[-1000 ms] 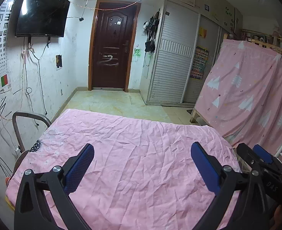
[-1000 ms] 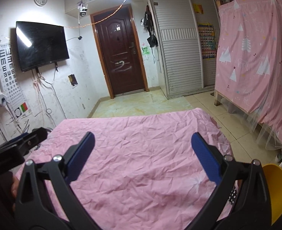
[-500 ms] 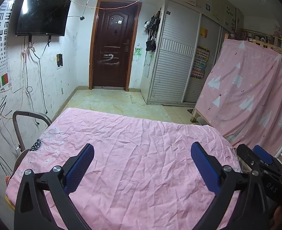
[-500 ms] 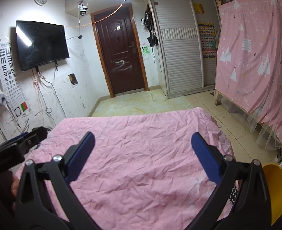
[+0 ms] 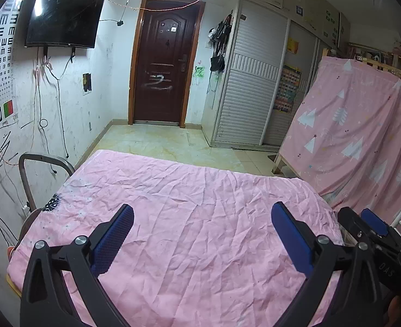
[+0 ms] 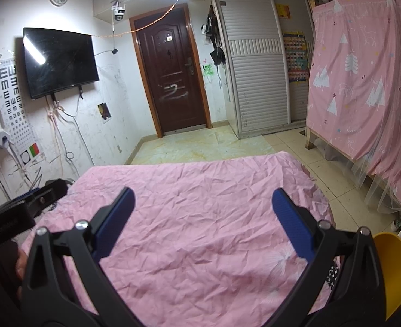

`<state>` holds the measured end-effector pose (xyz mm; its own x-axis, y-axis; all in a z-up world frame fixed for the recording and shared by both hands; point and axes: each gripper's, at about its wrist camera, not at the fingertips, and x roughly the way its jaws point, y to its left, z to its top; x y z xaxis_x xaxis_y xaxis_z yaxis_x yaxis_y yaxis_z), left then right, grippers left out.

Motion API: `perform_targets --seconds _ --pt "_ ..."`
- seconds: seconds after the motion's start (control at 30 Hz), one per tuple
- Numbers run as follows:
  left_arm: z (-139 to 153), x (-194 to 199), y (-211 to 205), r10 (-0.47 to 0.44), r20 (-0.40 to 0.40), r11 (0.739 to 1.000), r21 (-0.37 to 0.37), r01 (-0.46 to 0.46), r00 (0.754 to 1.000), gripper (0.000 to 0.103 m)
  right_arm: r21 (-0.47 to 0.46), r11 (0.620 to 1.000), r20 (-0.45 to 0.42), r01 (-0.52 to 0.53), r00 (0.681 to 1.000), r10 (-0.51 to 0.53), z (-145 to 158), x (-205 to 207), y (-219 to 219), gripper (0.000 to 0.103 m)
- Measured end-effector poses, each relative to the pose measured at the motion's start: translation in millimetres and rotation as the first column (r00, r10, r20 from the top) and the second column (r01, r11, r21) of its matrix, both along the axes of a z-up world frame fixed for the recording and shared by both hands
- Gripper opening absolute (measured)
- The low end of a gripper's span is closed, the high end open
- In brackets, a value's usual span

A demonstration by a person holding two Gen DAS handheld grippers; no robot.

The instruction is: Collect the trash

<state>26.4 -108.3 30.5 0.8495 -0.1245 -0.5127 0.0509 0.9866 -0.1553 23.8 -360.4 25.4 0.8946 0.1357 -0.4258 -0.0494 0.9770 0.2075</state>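
Note:
A table covered with a wrinkled pink cloth (image 5: 200,218) fills the lower half of both views; it also shows in the right wrist view (image 6: 195,218). I see no trash on the cloth. My left gripper (image 5: 201,209) is open and empty above the near part of the cloth. My right gripper (image 6: 201,193) is open and empty beside it. The right gripper shows at the right edge of the left wrist view (image 5: 369,226). The left gripper's body shows at the left edge of the right wrist view (image 6: 37,199).
A yellow bin (image 6: 396,269) sits low at the table's right side. A metal chair frame (image 5: 37,163) stands at the table's left by the wall. A pink curtained bed frame (image 5: 363,125) is to the right. A brown door (image 5: 162,70) and tiled floor (image 5: 159,144) lie beyond.
Both views shift very slightly; the left wrist view has tilted up a little. Both grippers stay open and empty.

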Motion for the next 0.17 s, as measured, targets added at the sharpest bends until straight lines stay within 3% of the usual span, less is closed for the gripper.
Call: perform_targets --seconds 0.17 --pt "-1.2 0.3 0.8 0.002 -0.005 1.0 -0.008 -0.002 1.0 0.092 0.0 1.0 -0.001 0.0 1.0 0.0 0.2 0.2 0.6 0.097"
